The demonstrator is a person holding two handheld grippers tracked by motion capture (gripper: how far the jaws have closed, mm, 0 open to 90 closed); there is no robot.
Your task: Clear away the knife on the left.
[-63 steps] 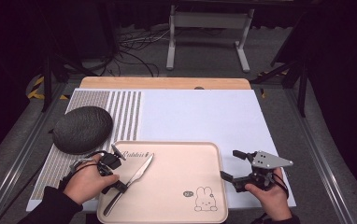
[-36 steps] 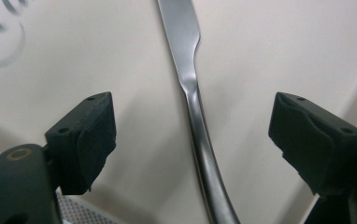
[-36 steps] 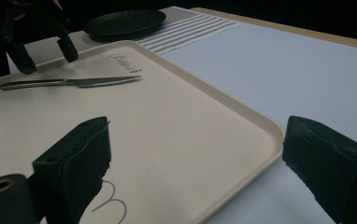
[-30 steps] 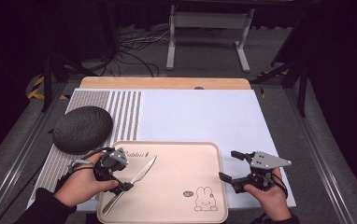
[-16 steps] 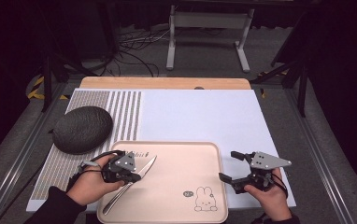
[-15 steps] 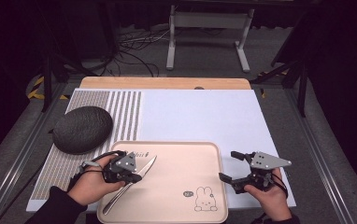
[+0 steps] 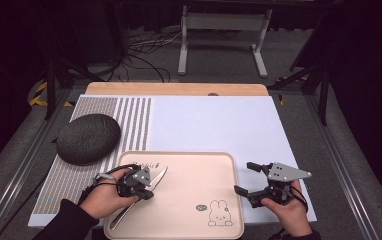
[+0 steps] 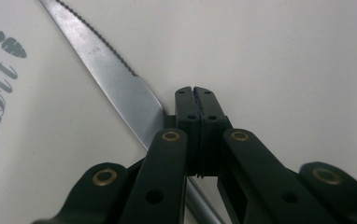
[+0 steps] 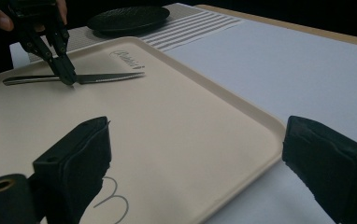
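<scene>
A steel knife [image 7: 160, 175] with a serrated blade lies slanted on the left part of a beige tray [image 7: 194, 156] that has a rabbit drawing. My left gripper [image 7: 148, 194] points down at the knife's middle. Its jaws are pressed flat together and the tips touch the tray right beside the blade [image 8: 116, 88]. The right gripper view shows that gripper [image 9: 67, 80] standing on the knife [image 9: 106, 77]. My right gripper [image 7: 245, 177] rests open at the tray's right edge, with the tray rim [image 9: 260, 119] between its wide-apart pads and nothing held.
A dark oval cushion-like object [image 7: 88, 139] lies on the striped part of the mat [image 7: 129, 115], left of the tray. A white mat [image 7: 214, 125] covers the middle of the table. Behind it a wooden strip [image 7: 179, 89] marks the far edge.
My left hand has moved right and turned over the knife, and its jaws now stand shut at the blade. The knife and the right gripper have stayed put.
</scene>
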